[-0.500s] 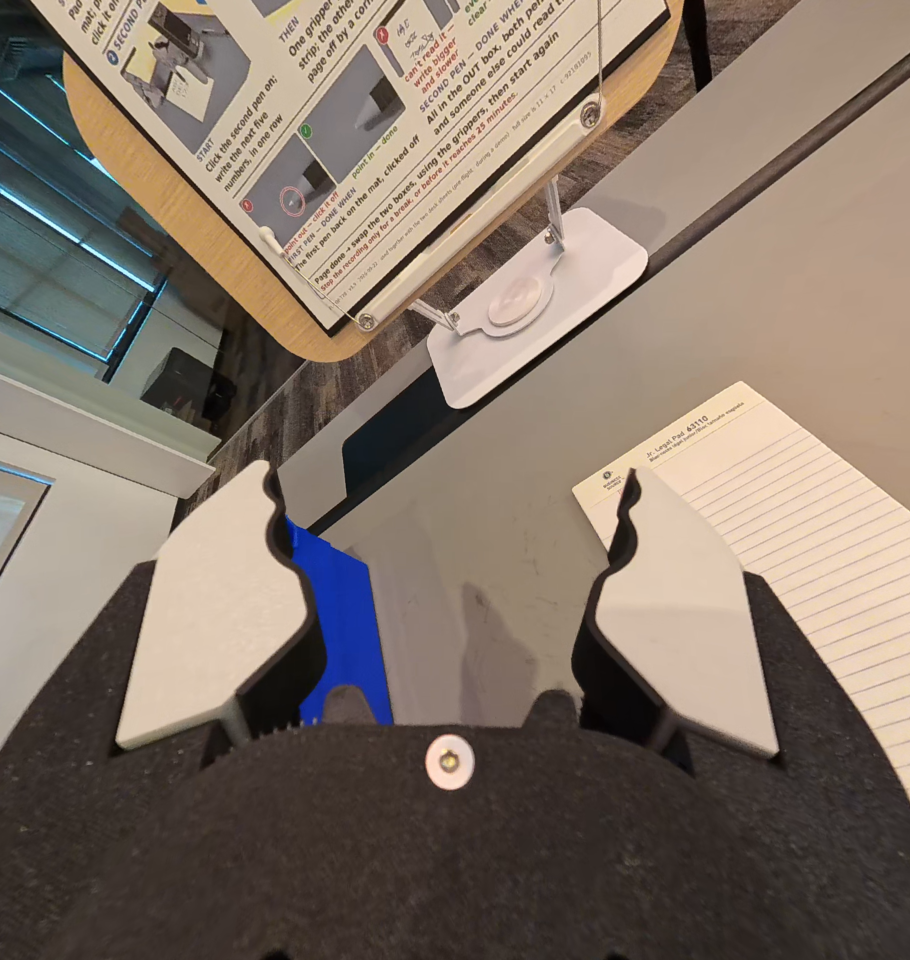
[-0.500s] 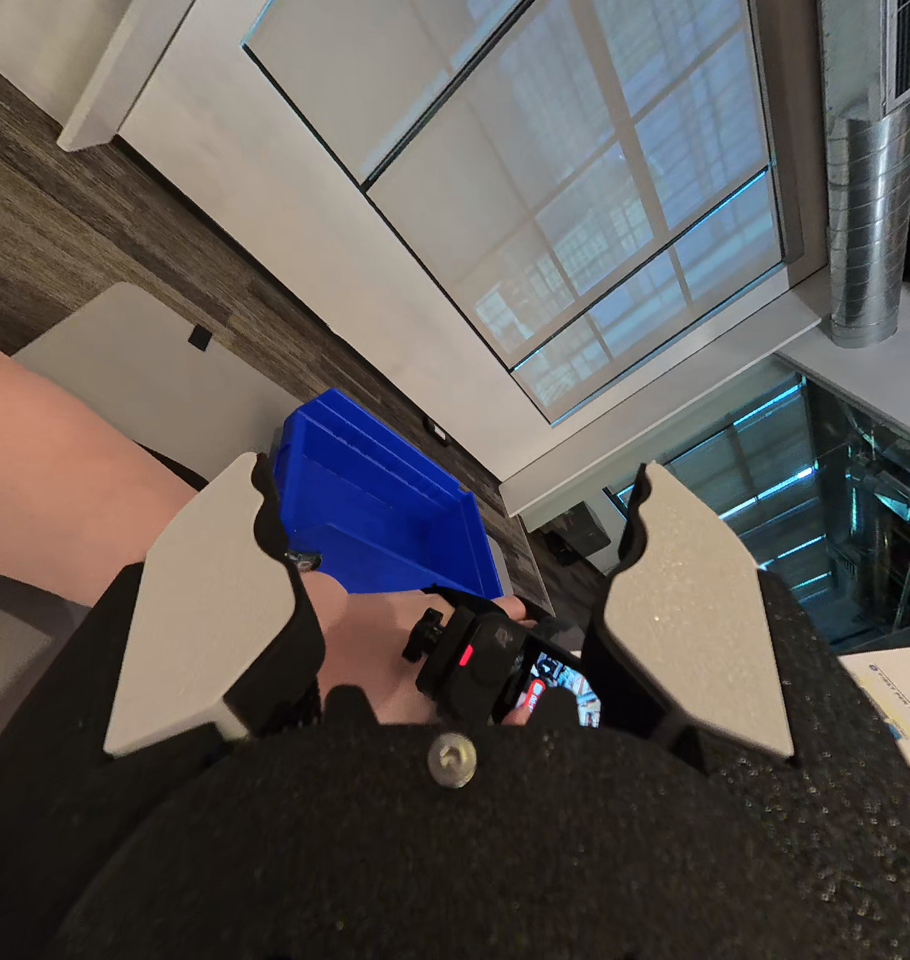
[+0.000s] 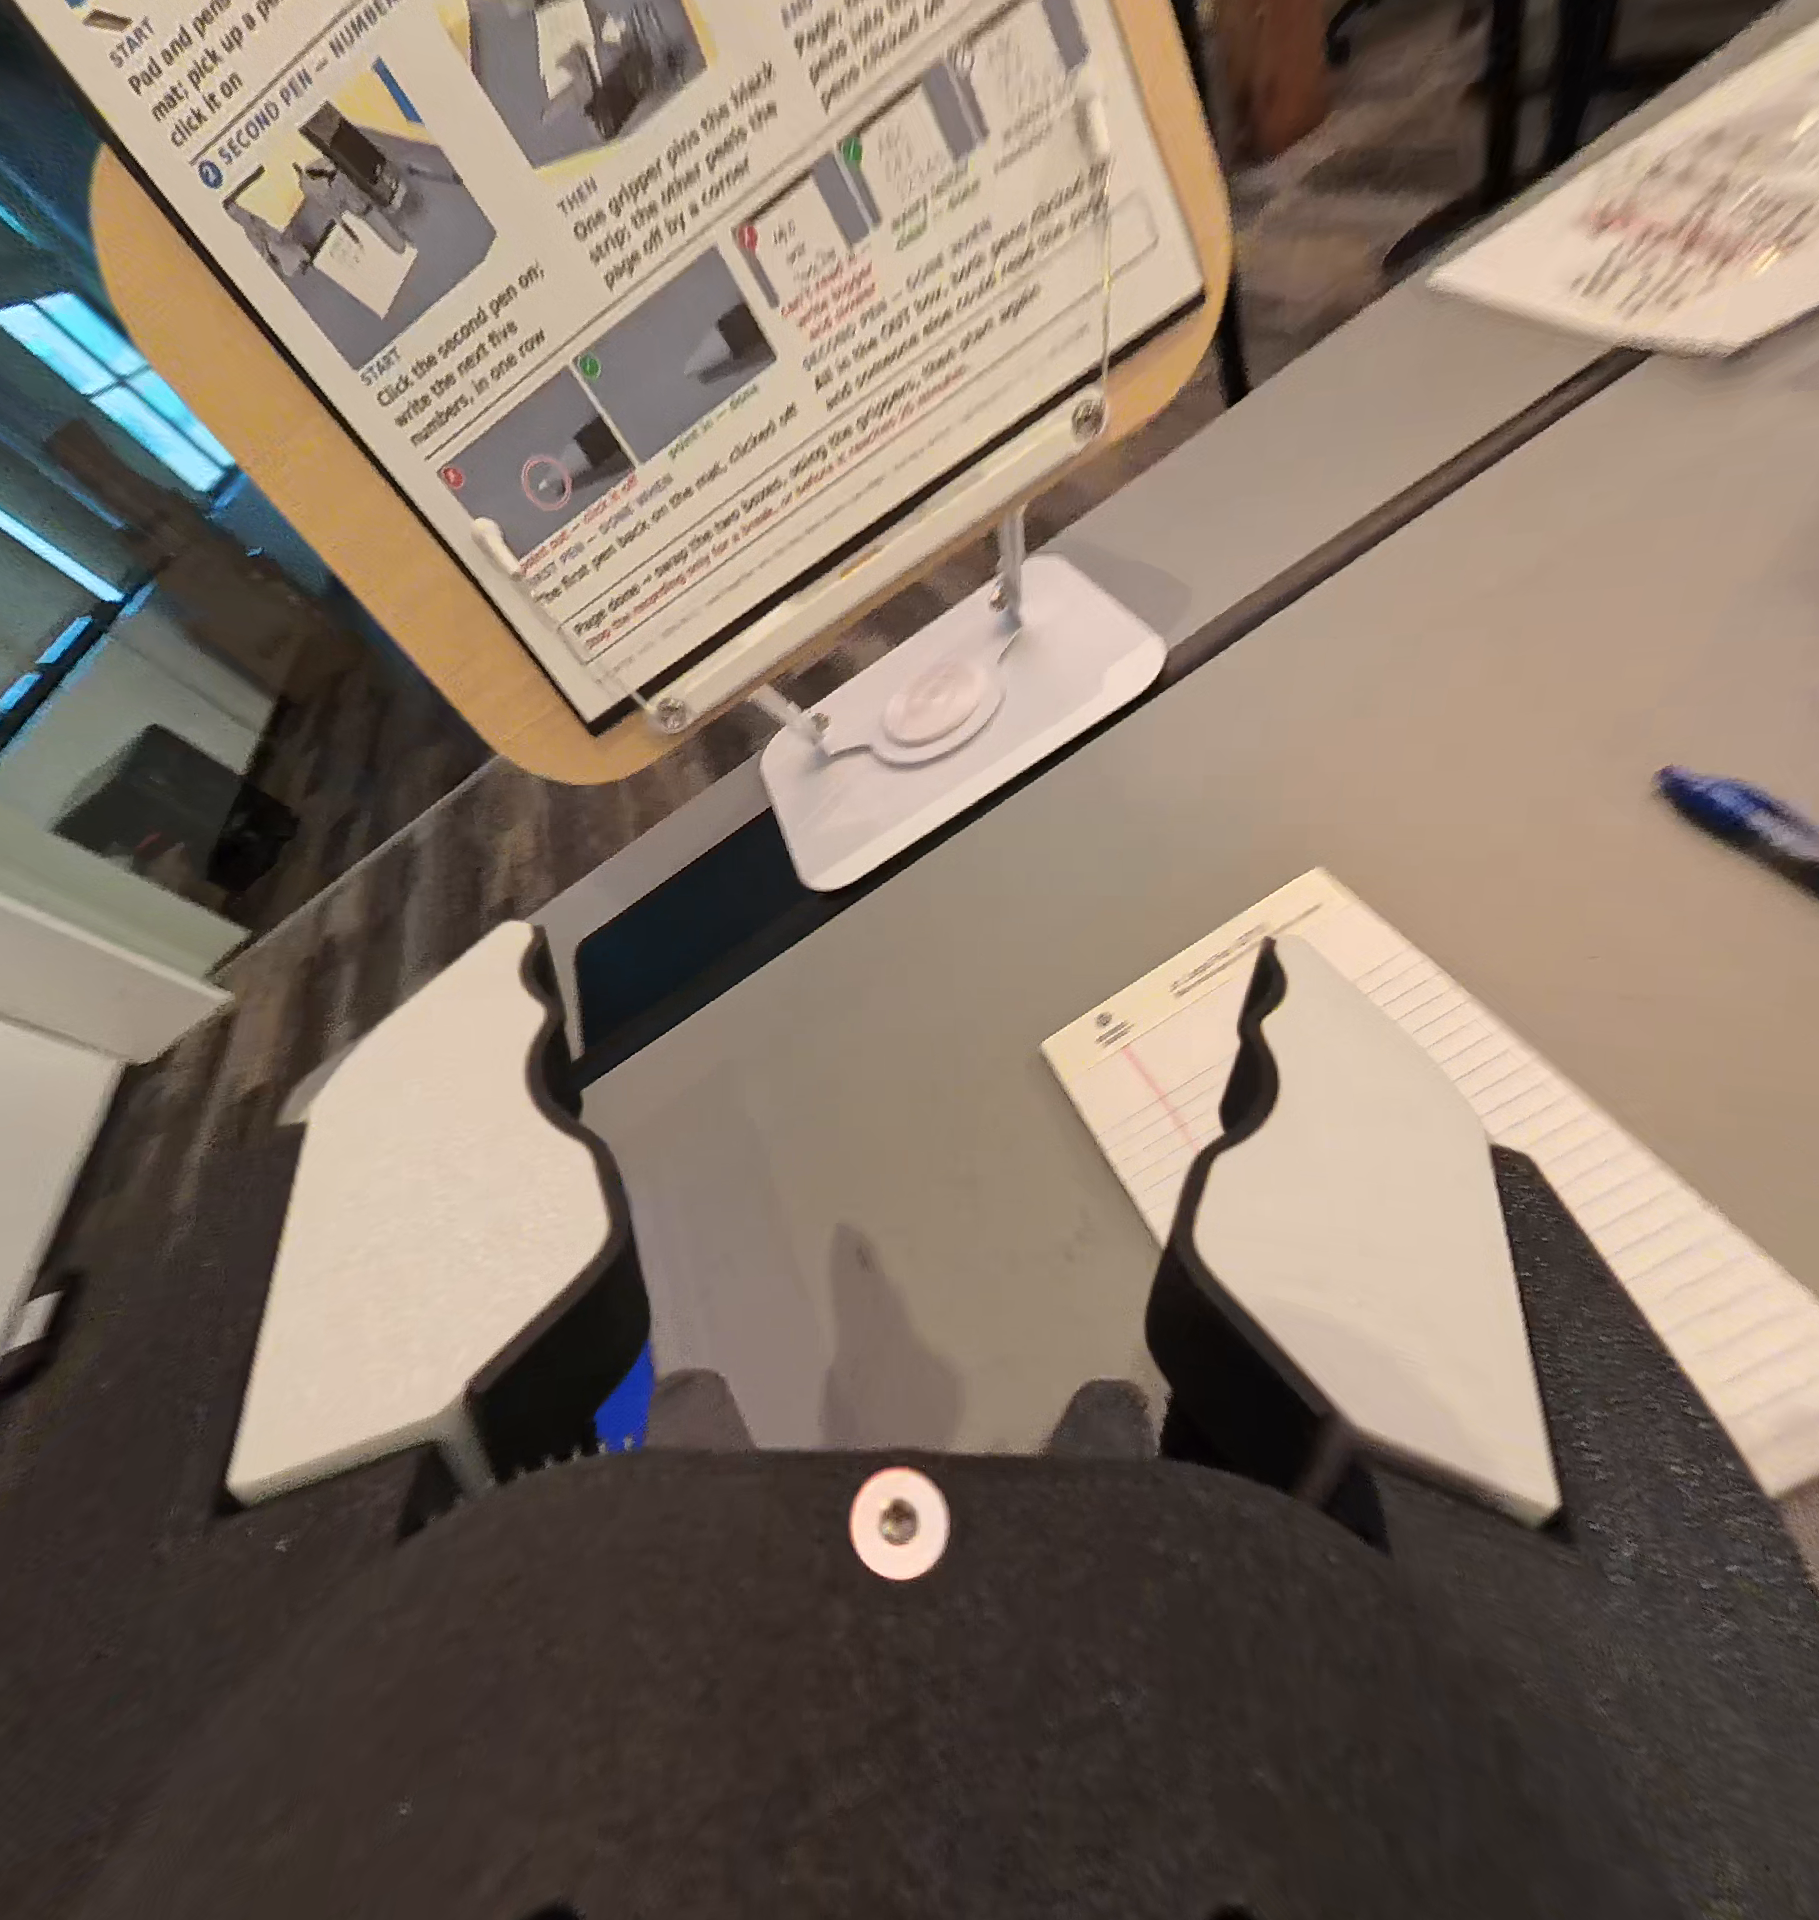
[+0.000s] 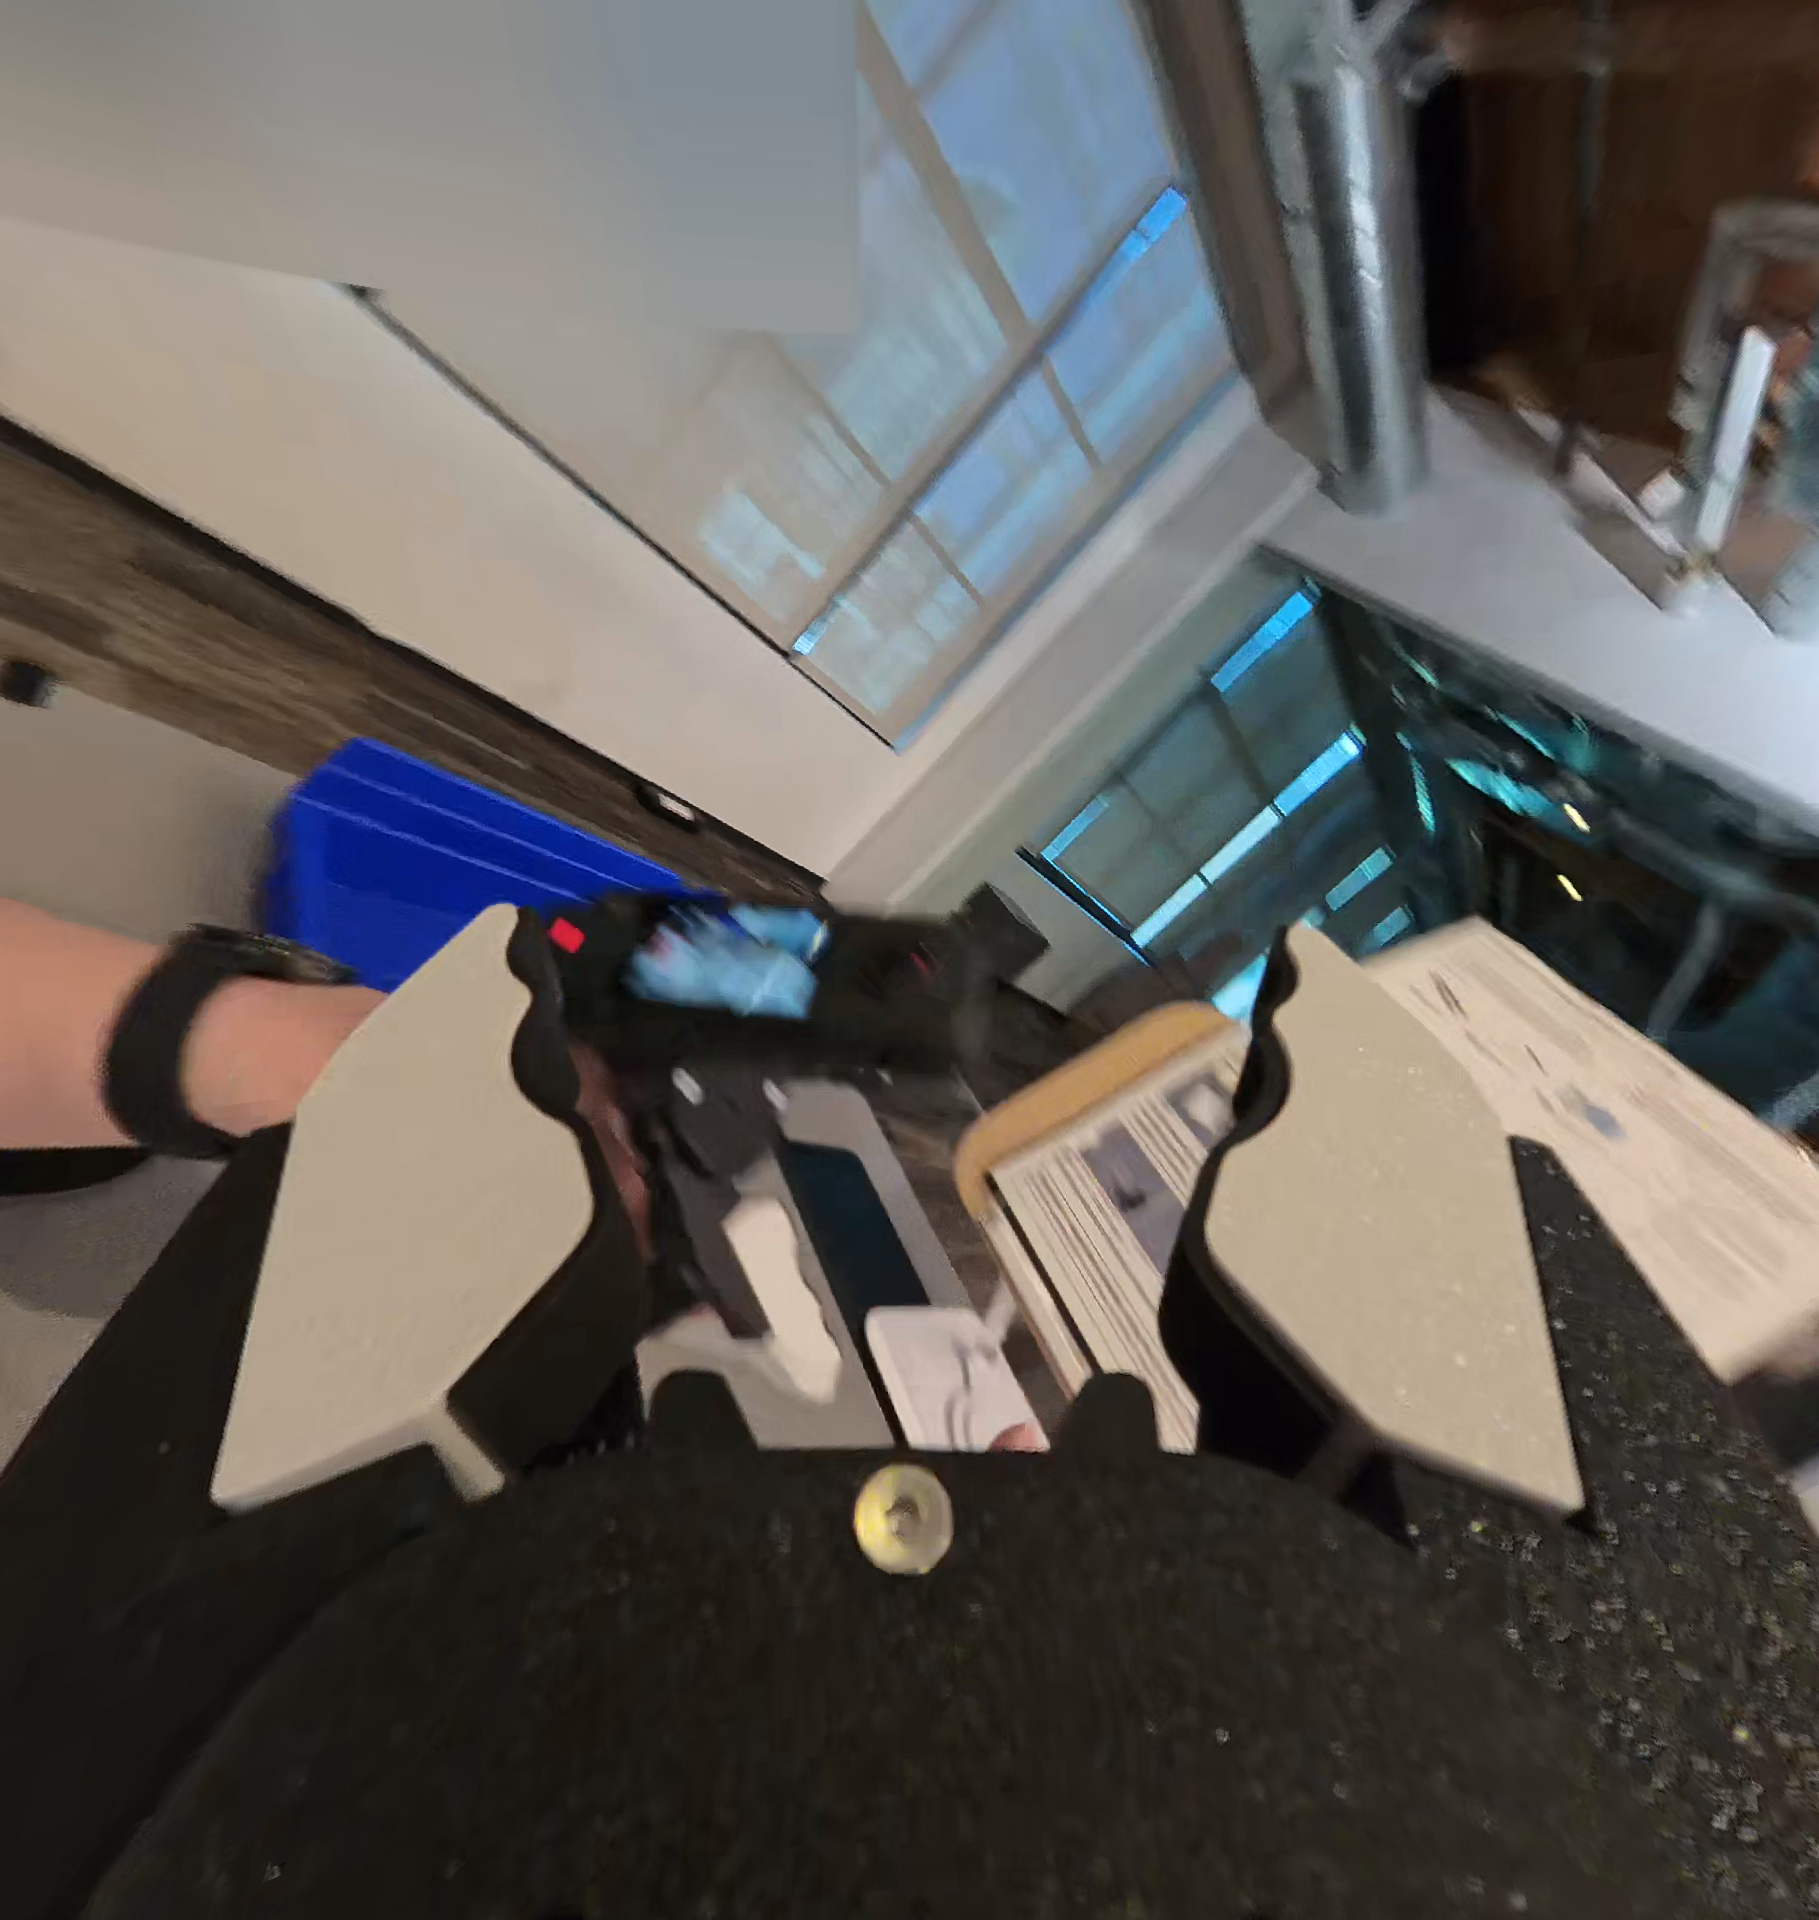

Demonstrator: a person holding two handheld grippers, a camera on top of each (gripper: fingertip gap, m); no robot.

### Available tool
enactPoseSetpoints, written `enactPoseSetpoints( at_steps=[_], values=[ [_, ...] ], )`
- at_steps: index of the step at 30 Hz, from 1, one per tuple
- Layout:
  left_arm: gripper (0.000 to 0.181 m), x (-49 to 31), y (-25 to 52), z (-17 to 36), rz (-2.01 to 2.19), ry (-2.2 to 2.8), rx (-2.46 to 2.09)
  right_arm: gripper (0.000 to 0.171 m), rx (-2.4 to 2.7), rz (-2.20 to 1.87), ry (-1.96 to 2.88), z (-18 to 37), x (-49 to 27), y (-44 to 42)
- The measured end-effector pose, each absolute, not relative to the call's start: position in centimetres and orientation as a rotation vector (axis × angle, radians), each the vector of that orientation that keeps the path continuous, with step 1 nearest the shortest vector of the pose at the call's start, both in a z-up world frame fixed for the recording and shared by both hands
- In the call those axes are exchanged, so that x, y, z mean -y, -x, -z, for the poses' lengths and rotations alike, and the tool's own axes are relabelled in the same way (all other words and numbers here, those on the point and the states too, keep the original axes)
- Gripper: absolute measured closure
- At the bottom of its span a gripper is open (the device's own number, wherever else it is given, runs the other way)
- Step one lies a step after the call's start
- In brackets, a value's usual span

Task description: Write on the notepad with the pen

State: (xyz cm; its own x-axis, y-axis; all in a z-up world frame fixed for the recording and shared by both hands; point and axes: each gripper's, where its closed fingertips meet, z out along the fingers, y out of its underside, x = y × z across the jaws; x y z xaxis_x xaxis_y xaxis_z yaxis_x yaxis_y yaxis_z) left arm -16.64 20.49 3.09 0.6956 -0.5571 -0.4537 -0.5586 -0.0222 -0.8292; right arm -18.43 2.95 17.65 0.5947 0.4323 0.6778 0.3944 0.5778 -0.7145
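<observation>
blue pen [image 3: 1778, 842] lies untouched on the table [image 3: 1300, 727], apart from the blank notepad [image 3: 1611, 1143]. left gripper [image 3: 900, 997] and right gripper [image 4: 900, 997] both gape wide, empty. nothing written yet, i judge.

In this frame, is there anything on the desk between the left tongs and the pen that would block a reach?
Nothing visible does. The left tongs are open and empty above bare grey desk. The blue pen lies to their right, beyond the notepad, which lies flat between them. A document stand sits farther back, off that line.
</observation>
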Motion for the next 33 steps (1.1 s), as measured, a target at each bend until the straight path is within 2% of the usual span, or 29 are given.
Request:
enactPoseSetpoints(
  at_steps=[4, 7, 10, 15, 19, 26, 33],
  values=[
    [0.057, -18.4, 16.1, -7.7, 0.286, 1.531, -0.832, 0.051, 0.558, 0.123, 1.316, -16.3, -9.2, 6.5],
    [0.06, -14.7, 16.1, -12.7, 0.438, 1.316, -0.77, 0.052, 0.331, 0.324, 1.638, -11.1, -13.5, -0.8],
    [0.055, -8.9, 14.9, -16.1, 0.545, 1.102, -0.793, 0.052, 0.256, 0.491, 1.872, -6.2, -16.0, -3.4],
    [0.049, 0.1, 12.0, -17.1, 0.502, 0.841, -0.904, 0.052, 0.38, 0.613, 1.982, -2.5, -19.3, 1.4],
    [0.049, 3.8, 10.8, -16.5, 0.418, 0.71, -0.949, 0.052, 0.544, 0.628, 1.975, -0.5, -21.0, 7.5],
    [0.049, 4.6, 9.6, -15.2, 0.085, 0.57, -0.961, 0.052, 0.679, 0.585, 1.932, 1.8, -21.0, 14.0],
    [0.05, 3.1, 8.9, -14.1, -0.071, 0.579, -0.98, 0.053, 0.696, 0.551, 1.861, 1.1, -20.8, 16.6]
  ],
)
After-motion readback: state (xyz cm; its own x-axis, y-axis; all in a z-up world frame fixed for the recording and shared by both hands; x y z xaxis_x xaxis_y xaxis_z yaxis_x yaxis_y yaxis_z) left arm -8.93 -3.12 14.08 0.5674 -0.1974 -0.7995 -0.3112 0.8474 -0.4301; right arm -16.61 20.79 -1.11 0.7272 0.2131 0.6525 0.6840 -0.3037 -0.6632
